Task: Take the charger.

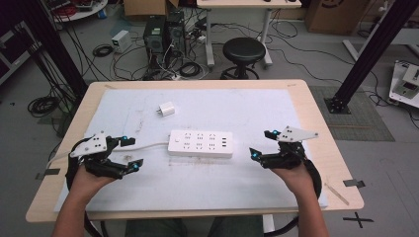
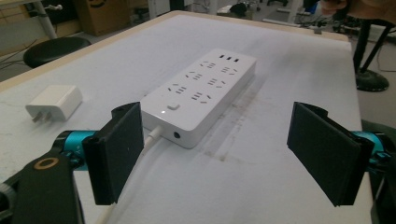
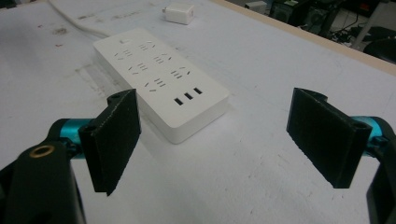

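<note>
Fingers (image 2: pixel 322 154) wide apart, empty

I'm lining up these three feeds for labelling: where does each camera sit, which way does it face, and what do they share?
High view: above the person's side, looking forward and down on the table; both forearms, left gripper and right gripper show.
Left gripper view: rides the left gripper, facing the power strip's cable end; open jaws.
Right gripper view: rides the right gripper, facing the strip's USB end; open jaws.
Shared: power strip and charger.
</note>
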`<action>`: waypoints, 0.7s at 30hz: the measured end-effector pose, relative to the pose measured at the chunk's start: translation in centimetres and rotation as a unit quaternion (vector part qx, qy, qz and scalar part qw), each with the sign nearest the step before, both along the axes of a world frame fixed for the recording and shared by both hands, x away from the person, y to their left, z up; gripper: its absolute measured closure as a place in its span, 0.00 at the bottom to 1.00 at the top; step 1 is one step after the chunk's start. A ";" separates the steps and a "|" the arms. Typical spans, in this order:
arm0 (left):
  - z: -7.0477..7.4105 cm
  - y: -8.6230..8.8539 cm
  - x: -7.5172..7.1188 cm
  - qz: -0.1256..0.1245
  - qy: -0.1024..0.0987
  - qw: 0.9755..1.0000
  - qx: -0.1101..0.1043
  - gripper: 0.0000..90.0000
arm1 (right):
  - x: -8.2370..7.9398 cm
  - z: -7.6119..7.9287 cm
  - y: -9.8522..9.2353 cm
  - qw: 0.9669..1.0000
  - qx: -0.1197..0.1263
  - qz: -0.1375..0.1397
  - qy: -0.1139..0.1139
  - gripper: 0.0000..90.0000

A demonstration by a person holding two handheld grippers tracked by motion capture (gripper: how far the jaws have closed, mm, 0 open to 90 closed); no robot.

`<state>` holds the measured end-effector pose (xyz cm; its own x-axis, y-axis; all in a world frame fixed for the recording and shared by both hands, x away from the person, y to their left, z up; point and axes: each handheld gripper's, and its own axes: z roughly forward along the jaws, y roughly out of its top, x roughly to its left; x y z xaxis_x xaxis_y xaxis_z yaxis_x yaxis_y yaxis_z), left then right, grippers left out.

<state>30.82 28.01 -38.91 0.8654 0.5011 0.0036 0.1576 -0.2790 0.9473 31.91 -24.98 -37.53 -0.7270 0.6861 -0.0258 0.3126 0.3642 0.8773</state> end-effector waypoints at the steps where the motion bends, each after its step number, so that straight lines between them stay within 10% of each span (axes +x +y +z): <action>1: 0.0 0.0 0.0 0.000 0.000 1.000 0.000 0.21 | 0.0 0.0 0.0 1.000 0.000 0.000 0.000 0.20; 9: 1.5 -1.1 2.9 0.013 -0.008 1.000 0.013 0.21 | -0.3 0.5 -0.2 1.000 -0.001 0.001 0.000 0.20; 21: 2.2 -2.2 11.3 0.052 0.018 0.998 0.034 0.21 | -1.1 0.3 -0.8 1.000 -0.002 -0.004 -0.006 0.20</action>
<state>42.08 25.76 -36.66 0.8085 0.5885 0.0103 0.2228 -0.3223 0.9200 30.77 -25.78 -37.27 -0.7213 0.6917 -0.0364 0.3056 0.3650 0.8794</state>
